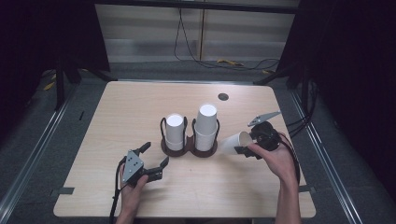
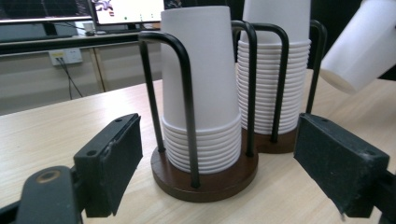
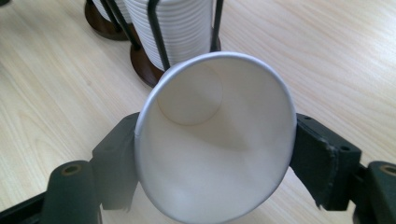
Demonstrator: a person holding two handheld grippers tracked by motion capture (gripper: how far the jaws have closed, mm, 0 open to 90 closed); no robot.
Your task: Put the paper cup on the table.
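No legible text or labels.

Pale wood-grain rectangular table [image 1: 140,100] on grey carpeted floor [image 1: 44,135], flanked by metal floor rails [image 1: 29,161]; black curtains [image 1: 355,60] at both sides, black cables [image 1: 201,58] trailing before light panelled wall [image 1: 154,28]

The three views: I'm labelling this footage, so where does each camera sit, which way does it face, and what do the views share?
High view: above the person's side, looking forward and down on the table; both forearms enter from the bottom, with left gripper and right gripper.
Left gripper view: rides the left gripper, facing the two cup stacks in their holders.
Right gripper view: rides the right gripper, looking into the paper cup it grips.
Shared: stacks and held cup show in all three.
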